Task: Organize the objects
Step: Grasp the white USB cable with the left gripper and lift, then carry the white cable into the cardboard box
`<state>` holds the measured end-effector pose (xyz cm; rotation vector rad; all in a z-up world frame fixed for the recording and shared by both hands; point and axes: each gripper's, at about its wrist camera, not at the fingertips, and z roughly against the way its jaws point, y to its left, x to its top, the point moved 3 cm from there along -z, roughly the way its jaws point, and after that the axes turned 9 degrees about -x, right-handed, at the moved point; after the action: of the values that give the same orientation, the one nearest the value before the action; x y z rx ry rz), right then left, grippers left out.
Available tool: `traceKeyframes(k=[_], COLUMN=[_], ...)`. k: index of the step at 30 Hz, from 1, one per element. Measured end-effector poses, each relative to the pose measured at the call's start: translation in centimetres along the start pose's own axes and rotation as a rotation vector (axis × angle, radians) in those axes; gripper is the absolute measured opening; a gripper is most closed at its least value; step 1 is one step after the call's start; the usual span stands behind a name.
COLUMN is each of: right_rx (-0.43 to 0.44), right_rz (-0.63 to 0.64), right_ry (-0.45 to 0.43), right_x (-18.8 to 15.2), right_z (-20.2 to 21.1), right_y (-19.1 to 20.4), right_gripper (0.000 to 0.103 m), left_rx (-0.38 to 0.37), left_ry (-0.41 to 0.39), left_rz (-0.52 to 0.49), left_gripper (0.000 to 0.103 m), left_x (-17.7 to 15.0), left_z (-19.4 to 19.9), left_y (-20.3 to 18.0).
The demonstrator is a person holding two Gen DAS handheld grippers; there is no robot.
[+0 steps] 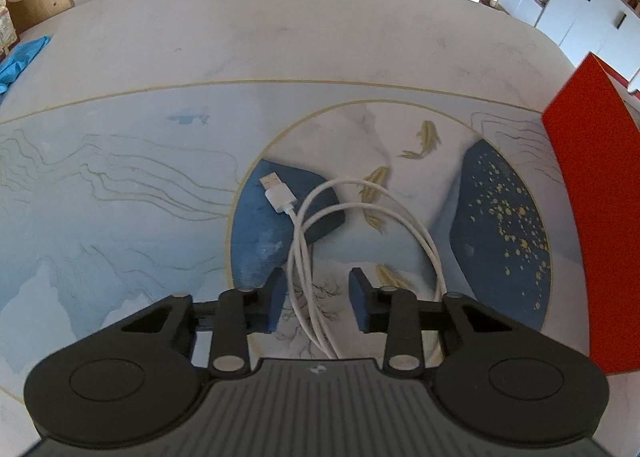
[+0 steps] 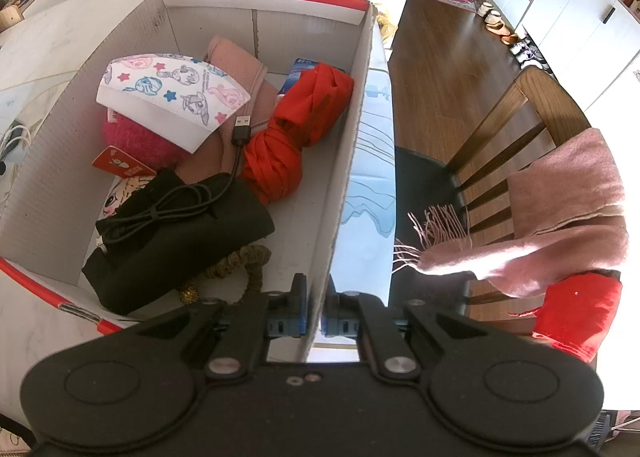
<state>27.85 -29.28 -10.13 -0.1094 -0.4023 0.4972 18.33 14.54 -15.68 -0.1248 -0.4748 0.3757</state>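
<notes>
Down on the tabletop [image 1: 160, 57] the white cable [image 1: 316, 257] runs six to eleven o'clock, plug [image 1: 276, 191] farthest, strands between the left gripper [image 1: 318, 299] pads, which stand apart; the right gripper [image 2: 316, 313] clamps the box wall [image 2: 352, 161].

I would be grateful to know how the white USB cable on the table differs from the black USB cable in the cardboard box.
The white USB cable lies in loose open loops on the patterned table; the black USB cable is gathered in a tight bundle. The white one lies between the left gripper's fingers, untouched; the black one rests on a black pouch inside the box. Both show a flat USB-A plug.
</notes>
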Motion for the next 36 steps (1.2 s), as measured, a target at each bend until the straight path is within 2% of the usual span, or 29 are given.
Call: traceKeyframes(k=[1, 6, 8, 12, 18, 31, 36], right_rx=[0.0, -0.001, 0.0, -0.001, -0.001, 0.002, 0.001], right_rz=[0.0, -0.001, 0.0, -0.002, -0.001, 0.005, 0.007], right_ry=[0.0, 0.0, 0.0, -0.001, -0.002, -0.005, -0.006], right_x=[0.0, 0.0, 0.0, -0.1, -0.1, 0.1, 0.1], right_z=[0.0, 0.0, 0.0, 0.0, 0.0, -0.1, -0.1], right_y=[0.0, 0.0, 0.0, 0.0, 0.0, 0.0, 0.0], right_gripper=[0.006, 0.006, 0.006, 0.005, 0.005, 0.005, 0.005], left_rx=[0.001, 0.032, 0.035, 0.042, 0.012, -0.143, -0.231], left_ry=[0.0, 0.011, 0.015, 0.001, -0.045, -0.204, -0.239], left_rz=[0.004, -0.04, -0.063, -0.097, -0.166, -0.255, -0.321], left_gripper=[0.031, 0.009, 0.006, 0.004, 0.003, 0.003, 0.003], left_x=[0.1, 0.1, 0.0, -0.2, -0.4, 1.2, 2.1], left_z=[0.0, -0.2, -0.2, 0.0, 1.9, 10.5, 13.1], left_y=[0.1, -0.3, -0.6, -1.1, -2.6, -7.7, -10.9])
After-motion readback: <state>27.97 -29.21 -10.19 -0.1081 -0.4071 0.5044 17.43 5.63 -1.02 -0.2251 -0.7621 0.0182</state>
